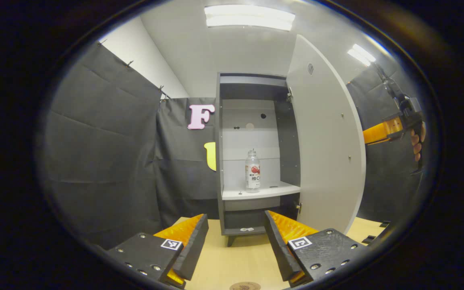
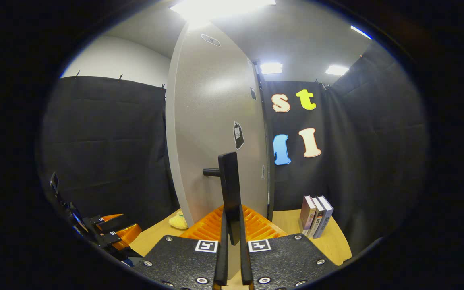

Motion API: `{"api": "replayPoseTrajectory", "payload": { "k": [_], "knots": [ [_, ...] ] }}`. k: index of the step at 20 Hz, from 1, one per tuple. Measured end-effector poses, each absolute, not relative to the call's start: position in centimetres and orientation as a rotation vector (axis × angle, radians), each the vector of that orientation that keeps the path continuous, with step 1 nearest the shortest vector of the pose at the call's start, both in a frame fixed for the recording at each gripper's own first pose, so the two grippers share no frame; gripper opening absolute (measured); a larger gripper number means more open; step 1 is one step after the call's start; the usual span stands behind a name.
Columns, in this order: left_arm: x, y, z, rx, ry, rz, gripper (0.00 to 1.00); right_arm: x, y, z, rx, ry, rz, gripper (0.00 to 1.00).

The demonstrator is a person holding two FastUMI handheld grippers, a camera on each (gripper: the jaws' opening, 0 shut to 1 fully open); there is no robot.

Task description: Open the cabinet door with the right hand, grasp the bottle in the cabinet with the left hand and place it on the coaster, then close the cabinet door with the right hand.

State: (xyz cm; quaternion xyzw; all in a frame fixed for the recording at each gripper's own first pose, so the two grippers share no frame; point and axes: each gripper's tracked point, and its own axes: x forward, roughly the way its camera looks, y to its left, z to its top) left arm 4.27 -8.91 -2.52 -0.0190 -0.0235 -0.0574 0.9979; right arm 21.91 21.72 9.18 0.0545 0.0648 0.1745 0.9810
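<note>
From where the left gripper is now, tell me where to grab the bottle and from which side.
Take the bottle around its straight middle, below the narrowing neck, coming straight in from the open front of the cabinet. It stands upright and alone on the shelf, near the front edge, with the door swung wide. The left gripper is open and already faces it, so a level approach should fit.
</note>
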Motion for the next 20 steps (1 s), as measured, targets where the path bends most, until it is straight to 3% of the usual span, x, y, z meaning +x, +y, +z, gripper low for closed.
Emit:
{"api": "replayPoseTrajectory", "payload": {
  "k": [9, 10, 12, 13, 16, 18, 20],
  "knots": [
    [4.7, -12.9, -2.4, -0.030, -0.030, -0.098, 0.80, 22.2, 20.6, 9.1, 0.106, 0.088, 0.395, 0.12],
    [4.8, -13.4, -2.4, -0.027, -0.026, -0.094, 0.75, 22.4, 20.4, 8.9, 0.103, 0.086, 0.397, 0.12],
    [5.2, -14.5, -2.2, -0.023, -0.020, -0.085, 0.80, 22.7, 19.9, 9.1, 0.109, 0.071, 0.395, 0.12],
    [5.5, -15.0, -2.1, -0.022, -0.018, -0.083, 0.74, 22.8, 19.6, 9.1, 0.116, 0.067, 0.389, 0.12],
    [7.7, -16.6, -1.2, -0.028, -0.013, -0.090, 0.74, 22.8, 19.8, 9.1, 0.149, 0.064, 0.408, 0.10],
    [9.2, -17.8, -0.9, -0.045, 0.008, -0.120, 0.86, 22.6, 20.7, 9.3, 0.182, 0.076, 0.456, 0.10],
    [11.6, -18.9, -0.2, -0.070, 0.019, -0.146, 0.86, 22.4, 20.2, 9.3, 0.171, 0.063, 0.458, 0.12]
  ]
}}
